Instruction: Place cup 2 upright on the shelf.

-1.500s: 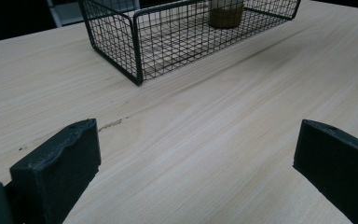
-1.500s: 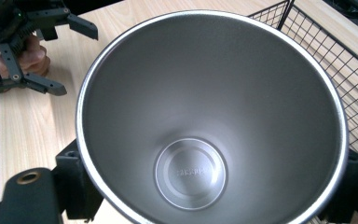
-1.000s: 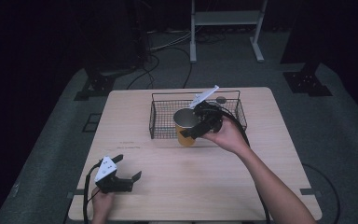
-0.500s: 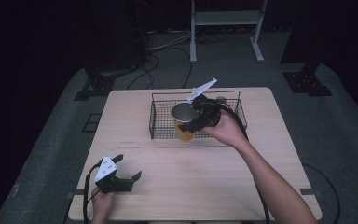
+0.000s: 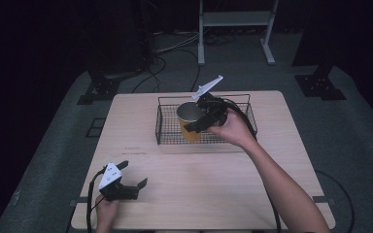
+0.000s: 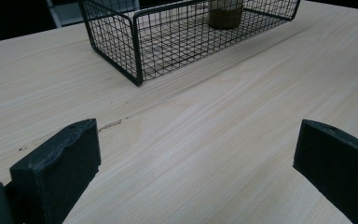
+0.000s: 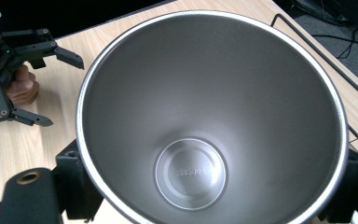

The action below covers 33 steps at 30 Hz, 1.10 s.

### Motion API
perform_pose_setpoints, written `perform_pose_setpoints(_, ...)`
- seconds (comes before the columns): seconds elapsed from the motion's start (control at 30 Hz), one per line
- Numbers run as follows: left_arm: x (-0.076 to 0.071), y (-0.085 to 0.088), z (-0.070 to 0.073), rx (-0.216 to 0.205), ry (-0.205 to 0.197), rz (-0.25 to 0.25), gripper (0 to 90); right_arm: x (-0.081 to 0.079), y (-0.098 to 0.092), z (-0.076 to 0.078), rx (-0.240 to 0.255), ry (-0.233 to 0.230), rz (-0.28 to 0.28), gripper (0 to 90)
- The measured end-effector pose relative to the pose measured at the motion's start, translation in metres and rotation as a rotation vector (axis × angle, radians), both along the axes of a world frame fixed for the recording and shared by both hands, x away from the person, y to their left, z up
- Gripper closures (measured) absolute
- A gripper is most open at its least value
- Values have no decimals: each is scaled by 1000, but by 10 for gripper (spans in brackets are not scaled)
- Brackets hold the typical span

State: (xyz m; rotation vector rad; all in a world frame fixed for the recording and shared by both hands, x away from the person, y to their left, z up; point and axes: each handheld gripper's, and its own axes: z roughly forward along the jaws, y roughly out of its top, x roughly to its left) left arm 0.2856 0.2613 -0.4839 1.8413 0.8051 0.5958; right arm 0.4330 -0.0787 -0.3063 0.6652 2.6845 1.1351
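The right gripper has its two black jaws closed on the sides of a yellow-orange cup with a silver steel inside, one jaw at each side of the cup's wall; in the right gripper view the cup sits between the jaws with its round mouth open toward the camera, its flat bottom far down inside. The cup is held above the black wire mesh basket, whose floor lies below the gripper and whose near wall stands between the gripper and the person's side of the light wooden table. The right hand holds the gripper from behind, the forearm running back toward the table's near edge. Well apart from the right gripper, toward the near left corner of the table, the left gripper rests low over the wood in the left hand, its jaws standing wide apart with nothing but bare tabletop between them; the basket lies ahead of those jaws.
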Motion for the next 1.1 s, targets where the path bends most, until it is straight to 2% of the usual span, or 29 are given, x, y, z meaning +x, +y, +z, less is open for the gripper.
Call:
perform_pose_setpoints(0.83,0,0,0,5,-2,-2,0,20,12,15,-5,-14,-11,149)
perform_pose_setpoints(1.1,0,0,0,4,-2,-3,0,30,17,18,-4,-6,-21,149)
